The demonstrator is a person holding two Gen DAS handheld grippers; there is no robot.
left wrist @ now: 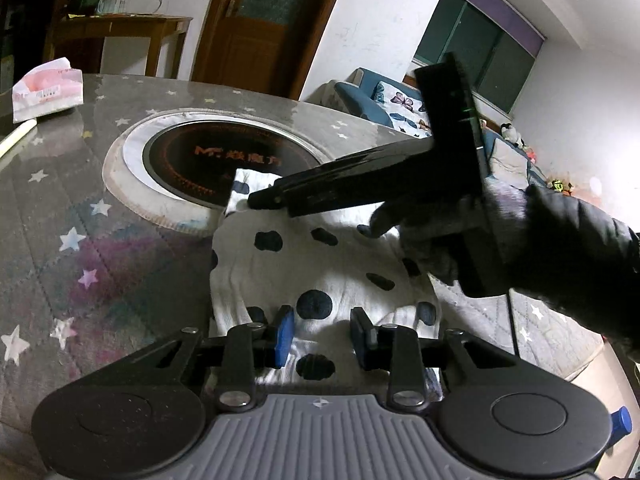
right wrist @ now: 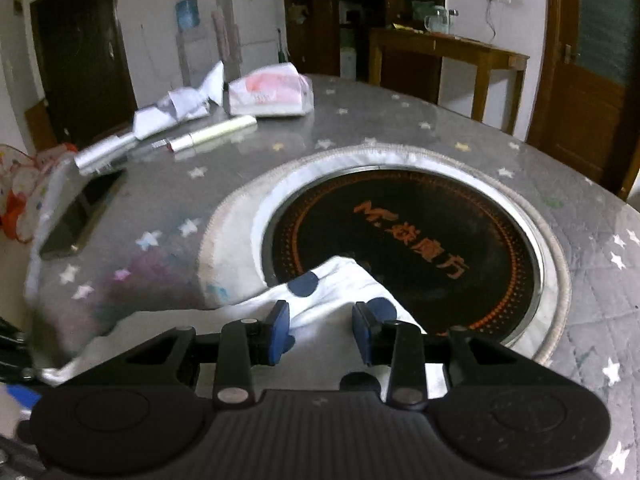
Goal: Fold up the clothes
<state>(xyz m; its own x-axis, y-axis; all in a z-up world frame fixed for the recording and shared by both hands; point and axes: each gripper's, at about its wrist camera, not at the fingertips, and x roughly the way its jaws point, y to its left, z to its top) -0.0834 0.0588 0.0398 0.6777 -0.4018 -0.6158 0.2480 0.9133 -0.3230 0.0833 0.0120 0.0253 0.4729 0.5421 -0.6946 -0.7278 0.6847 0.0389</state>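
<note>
Fingers [left wrist: 285,334] of both grippers spread above the spotted white garment [left wrist: 320,264] lying near the table [left wrist: 60,200] centre's cooktop [left wrist: 224,160].

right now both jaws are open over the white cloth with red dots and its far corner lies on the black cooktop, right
Not quite: the dots on the white cloth are dark blue, not red, as the left wrist view shows. The rest holds: left gripper and right gripper have open jaws over it, and its far corner lies on the black cooktop.
</note>
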